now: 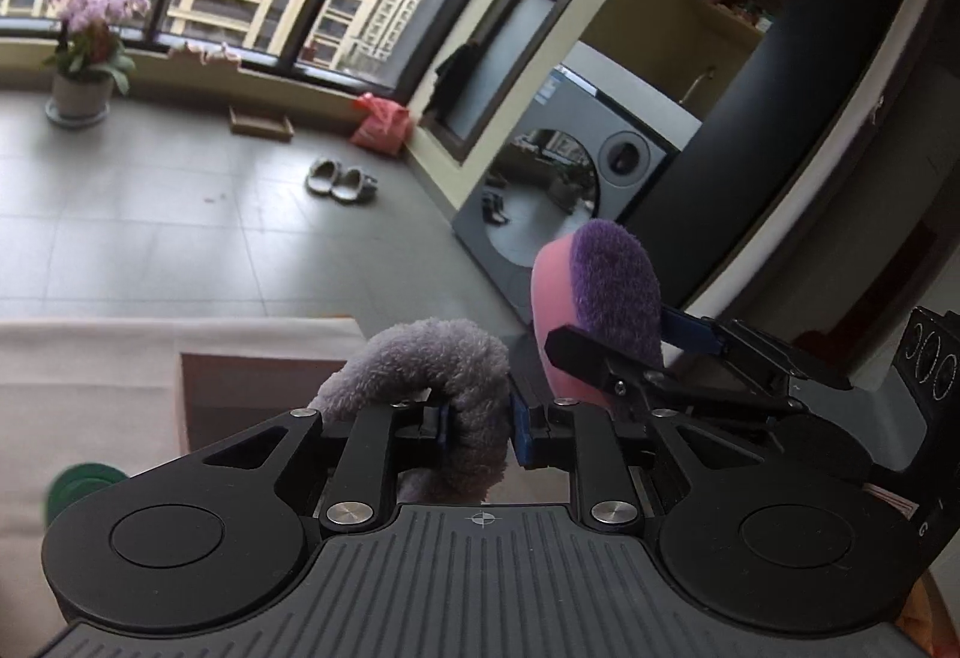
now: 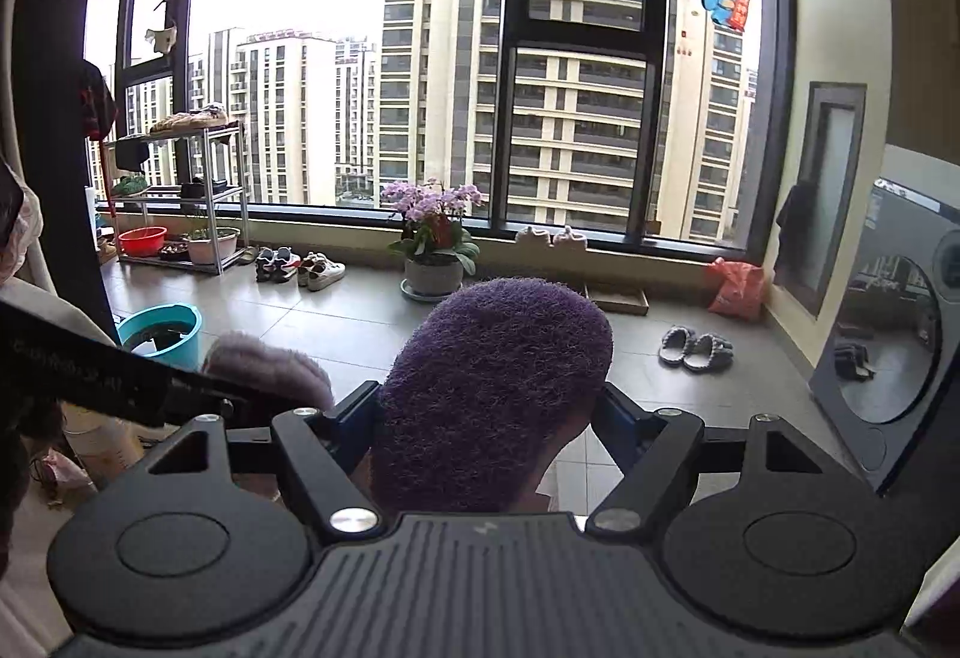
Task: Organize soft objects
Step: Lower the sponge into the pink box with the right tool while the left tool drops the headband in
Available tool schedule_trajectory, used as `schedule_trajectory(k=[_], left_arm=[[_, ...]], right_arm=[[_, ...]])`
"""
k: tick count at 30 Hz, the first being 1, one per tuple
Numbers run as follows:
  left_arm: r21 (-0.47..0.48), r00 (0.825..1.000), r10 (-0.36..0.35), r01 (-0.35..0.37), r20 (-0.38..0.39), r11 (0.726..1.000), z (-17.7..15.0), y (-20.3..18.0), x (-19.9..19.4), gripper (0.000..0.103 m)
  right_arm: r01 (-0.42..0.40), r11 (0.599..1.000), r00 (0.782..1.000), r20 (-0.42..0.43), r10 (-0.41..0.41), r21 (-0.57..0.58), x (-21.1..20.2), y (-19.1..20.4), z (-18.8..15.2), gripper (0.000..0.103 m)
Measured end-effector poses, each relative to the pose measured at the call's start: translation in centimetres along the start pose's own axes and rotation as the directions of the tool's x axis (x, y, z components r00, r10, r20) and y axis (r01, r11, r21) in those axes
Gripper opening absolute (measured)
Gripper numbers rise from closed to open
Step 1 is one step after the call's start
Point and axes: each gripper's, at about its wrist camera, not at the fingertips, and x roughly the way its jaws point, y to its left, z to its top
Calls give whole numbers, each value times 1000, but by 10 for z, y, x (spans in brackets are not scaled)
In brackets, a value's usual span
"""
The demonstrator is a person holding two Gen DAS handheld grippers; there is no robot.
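My left gripper (image 1: 478, 427) is shut on a fuzzy grey-lilac soft cloth (image 1: 444, 370) that arches over its left finger. My right gripper (image 2: 486, 418) is shut on a pink sponge with a purple scrub face (image 2: 492, 394), held upright. In the left wrist view that sponge (image 1: 606, 292) shows to the upper right, pink side left, with the right gripper (image 1: 612, 352) clamped on it. In the right wrist view the grey-lilac cloth (image 2: 270, 367) shows at the left behind the other tool's black body. Both tools are held in the air above a tiled floor.
A white-edged surface with a brown panel (image 1: 240, 388) lies below the left gripper. A grey washing machine (image 1: 570, 178) stands at the right. Slippers (image 2: 696, 349), a potted orchid (image 2: 435, 238), a blue bucket (image 2: 162, 331) and a metal shelf (image 2: 180, 196) stand on the floor by the windows.
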Motion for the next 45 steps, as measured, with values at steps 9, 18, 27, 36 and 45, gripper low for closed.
schedule_trajectory(k=[9,18,27,36,45], left_arm=[[311,972,184,-132,-145,941,-62,30,75,26],[638,943,316,-178,-108,749,-86,-11,85,30],[651,965,260,-173,-39,739,-81,-21,59,28],[534,957,287,-228,-29,814,-89,-8,40,28],[330,959,284,-275,22,903,-74,16,8,27]], right_arm=[[-54,996,986,-156,65,70,70,-6,-37,76],[-163,981,936,-299,187,104,114,24,-58,75],[-127,980,897,-404,180,155,133,19,-73,75],[-153,935,860,-423,286,321,128,11,-59,76],[-80,989,914,-387,123,125,96,42,-47,77]])
